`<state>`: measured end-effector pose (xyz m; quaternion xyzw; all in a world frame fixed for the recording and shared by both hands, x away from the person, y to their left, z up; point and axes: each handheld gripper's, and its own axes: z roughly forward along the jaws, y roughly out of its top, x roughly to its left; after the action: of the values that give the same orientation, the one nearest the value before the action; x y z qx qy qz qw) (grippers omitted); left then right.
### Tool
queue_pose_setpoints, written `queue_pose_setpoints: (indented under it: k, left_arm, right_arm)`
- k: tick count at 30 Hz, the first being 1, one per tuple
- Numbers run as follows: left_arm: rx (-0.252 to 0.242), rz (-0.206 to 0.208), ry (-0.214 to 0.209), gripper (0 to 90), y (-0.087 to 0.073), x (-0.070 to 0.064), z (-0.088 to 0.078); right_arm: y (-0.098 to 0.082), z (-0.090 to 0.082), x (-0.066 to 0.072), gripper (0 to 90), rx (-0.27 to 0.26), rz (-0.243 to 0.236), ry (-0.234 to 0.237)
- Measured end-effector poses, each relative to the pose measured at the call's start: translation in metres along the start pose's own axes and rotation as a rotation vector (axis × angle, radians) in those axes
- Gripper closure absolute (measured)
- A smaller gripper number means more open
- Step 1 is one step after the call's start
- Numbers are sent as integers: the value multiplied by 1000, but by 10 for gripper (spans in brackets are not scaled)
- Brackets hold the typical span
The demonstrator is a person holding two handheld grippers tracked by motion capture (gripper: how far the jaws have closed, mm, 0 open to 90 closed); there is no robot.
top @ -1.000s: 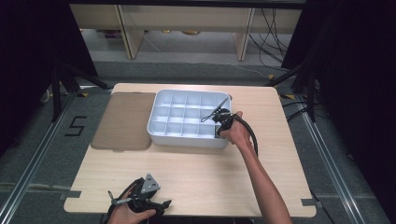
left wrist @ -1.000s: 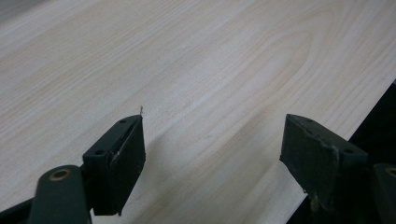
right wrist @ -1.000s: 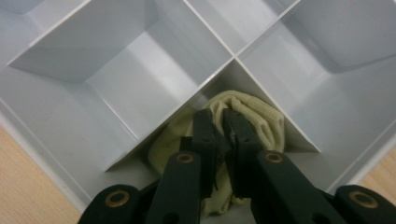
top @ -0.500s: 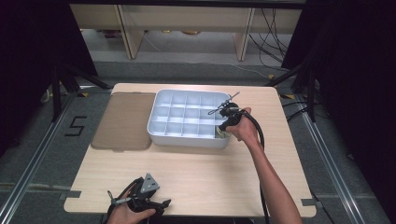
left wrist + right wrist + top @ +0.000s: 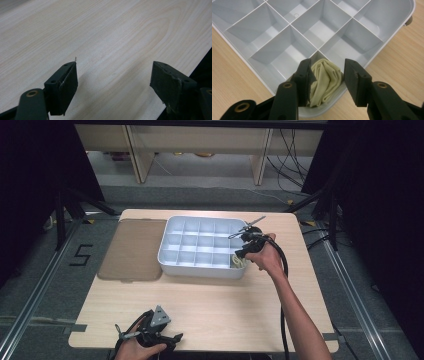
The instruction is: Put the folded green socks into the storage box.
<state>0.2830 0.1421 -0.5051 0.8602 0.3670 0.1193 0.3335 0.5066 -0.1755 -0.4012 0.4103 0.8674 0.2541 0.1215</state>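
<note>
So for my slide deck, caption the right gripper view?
Right gripper, jaws just opening, above a rolled cream cloth in a corner cell of the white divided tray.

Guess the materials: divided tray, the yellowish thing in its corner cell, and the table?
Divided tray: likely moulded plastic, pale grey, slightly glossy, thin even walls with soft highlights.
Yellowish thing: looks like soft woven or knit cloth, matte, folded and creased.
Table: wood-look top, light grain pattern, smooth; veneer or laminate, can't tell.

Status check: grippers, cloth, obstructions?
Right gripper jaws just opening, above pale cloth in corner compartment of tray. Left gripper open, idle. Nothing blocking.
</note>
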Motion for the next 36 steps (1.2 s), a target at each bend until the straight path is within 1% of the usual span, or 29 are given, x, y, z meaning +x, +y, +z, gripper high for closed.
queue_pose_setpoints:
  k: [1,2,4,5,6,7,8,9,10,11,12,13,16,17,19,20,21,22,24,25,26,29,30,31,32,33,34,35,36]
  left_arm:
    - [-3,21,4,211,1,1,-1]
    - [-3,28,6,211,1,2,-1]
    - [6,1,3,211,0,0,-1]
    - [4,0,5,211,0,0,-1]
    - [-6,7,-4,211,0,1,0]
    - [-1,15,-7,211,0,1,-1]
    - [0,17,-4,211,0,2,-1]
    - [-2,13,-2,211,0,1,-1]
    - [-1,16,-3,211,0,2,-1]
    - [4,5,5,211,0,1,-1]
    - [5,-1,5,211,0,1,-1]
    - [3,-9,6,211,0,1,0]
    - [-3,-16,-2,210,0,0,0]
    - [-5,-17,-6,210,0,0,-1]
    - [-4,-6,1,210,0,0,0]
    - [8,-4,-2,210,0,1,-1]
    - [-2,-5,-6,210,0,0,0]
    - [-2,0,1,210,0,1,-1]
    - [-4,-13,3,210,0,1,-1]
    - [-4,-17,-3,210,0,1,-1]
    - [-6,-18,-2,210,0,1,-1]
    - [-11,-17,-4,210,-1,1,0]
    - [-10,-16,-1,210,0,1,0]
    - [-11,-18,0,210,-1,1,0]
    - [-13,-21,2,210,-1,1,1]
    - [-11,-20,1,210,-1,1,1]
    - [-11,-20,1,210,-1,1,1]
    - [-11,-20,2,210,-1,1,1]
    - [-12,-20,2,210,-1,1,1]
  right_arm:
    - [0,-2,0,574,-1,11,4]
    - [-1,-3,-1,573,-11,11,-2]
    - [-2,-6,-2,554,-15,19,-1]
    - [-2,-6,-2,548,-16,27,-2]
    - [-3,-6,-3,542,-30,11,11]
    - [-4,-7,-2,534,-31,28,13]
    - [-5,-8,-3,524,-34,17,13]
    - [-5,-8,-4,514,-42,21,7]
    - [-6,-8,-4,504,-45,26,19]
    - [-7,-10,-4,496,-46,37,14]
    - [-9,-10,-5,488,-53,27,9]
    - [-9,-11,-5,478,-52,39,15]
    - [-12,-12,-6,463,-71,37,30]
    - [-13,-13,-6,456,-72,32,24]
    - [-15,-14,-5,450,-76,45,33]
    - [-15,-14,-6,449,-82,37,34]
    - [-16,-15,-6,446,-91,32,33]
    - [-18,-16,-5,437,-89,48,43]
    - [-21,-15,-4,426,-116,49,39]
    - [-22,-17,-4,422,-111,43,37]
    - [-23,-17,-4,418,-119,49,47]
    - [-26,-20,-3,403,-125,63,52]
    - [-27,-21,-3,396,-135,50,54]
    - [-28,-23,-2,391,-126,56,59]
    - [-29,-23,-2,390,-132,50,57]
    - [-29,-24,-1,389,-143,54,65]
    - [-30,-25,1,387,-152,62,60]
    - [-31,-27,2,384,-137,62,65]
    - [-32,-27,2,381,-160,40,67]
